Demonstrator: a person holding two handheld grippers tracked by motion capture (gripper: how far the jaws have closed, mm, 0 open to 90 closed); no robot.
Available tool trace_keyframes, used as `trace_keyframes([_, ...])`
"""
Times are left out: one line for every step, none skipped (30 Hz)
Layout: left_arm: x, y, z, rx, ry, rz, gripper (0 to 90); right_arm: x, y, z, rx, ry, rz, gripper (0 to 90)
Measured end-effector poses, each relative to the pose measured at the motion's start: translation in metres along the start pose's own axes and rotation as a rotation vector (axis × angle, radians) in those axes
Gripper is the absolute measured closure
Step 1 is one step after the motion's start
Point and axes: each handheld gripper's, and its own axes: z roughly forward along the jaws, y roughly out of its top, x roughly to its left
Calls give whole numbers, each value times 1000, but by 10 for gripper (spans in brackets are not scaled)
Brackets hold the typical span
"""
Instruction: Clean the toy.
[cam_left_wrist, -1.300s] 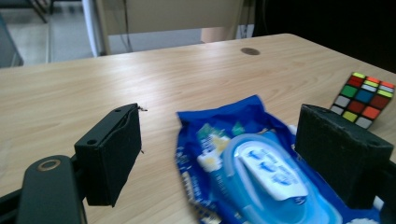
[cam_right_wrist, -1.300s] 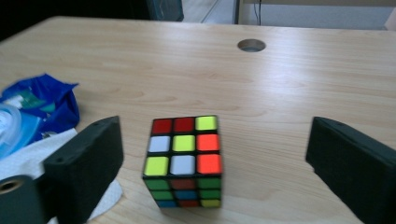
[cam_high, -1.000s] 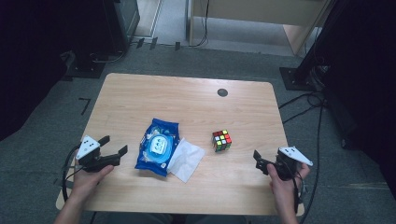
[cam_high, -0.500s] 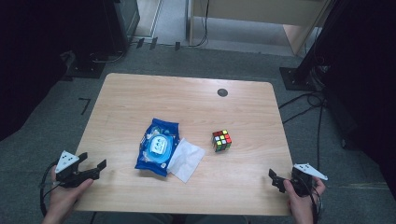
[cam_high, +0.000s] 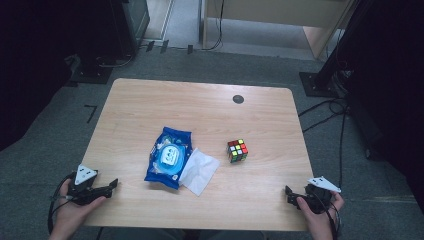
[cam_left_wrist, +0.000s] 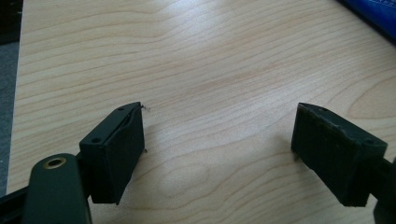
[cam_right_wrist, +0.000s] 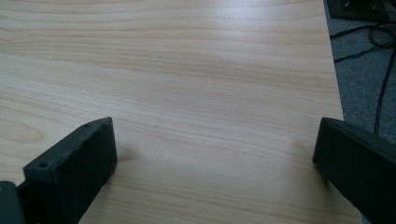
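Observation:
A blue pack of wet wipes (cam_high: 169, 156) lies at the middle of the wooden table (cam_high: 200, 107), with a white wipe (cam_high: 199, 170) spread against its right side. A colour cube (cam_high: 237, 150) sits to the right of them. My left gripper (cam_high: 109, 187) rests at the table's near left edge, open, with bare wood between its pads (cam_left_wrist: 119, 154); the pack's blue corner (cam_left_wrist: 373, 14) shows far off in its view. My right gripper (cam_high: 291, 195) is at the near right corner, also open, with its pads (cam_right_wrist: 74, 172) over empty wood.
A small dark round grommet (cam_high: 238, 99) is set in the table near the far edge. Cables (cam_high: 325, 107) run over the grey carpet to the right, and a dark stand base (cam_high: 320, 82) sits beyond the far right corner.
Both grippers have drawn back toward the near edge of the table and outward, away from the pack and the cube. Nothing on the table has moved.

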Motion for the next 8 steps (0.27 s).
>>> trace_keyframes([0,0,0,-2,-1,-4,175,0,0,0,-2,-2,2,0])
trace_keyframes([0,0,0,-3,0,-5,175,0,0,0,-2,-2,2,0])
trace_keyframes([0,0,0,-2,0,-4,175,0,0,0,-2,-1,2,0])
trace_keyframes([0,0,0,-1,0,-3,175,0,0,0,-2,-1,3,0])
trace_keyframes([0,0,0,-2,0,-4,175,0,0,-1,2,-5,8,0])
trace_keyframes([0,0,0,-3,-1,-5,175,-1,0,-1,-1,-6,10,0])
trace_keyframes([0,0,0,-3,-1,-5,175,-1,-1,-1,-4,-8,10,1])
trace_keyframes([0,0,0,-3,-2,-6,175,-1,-1,-1,-5,-9,15,5])
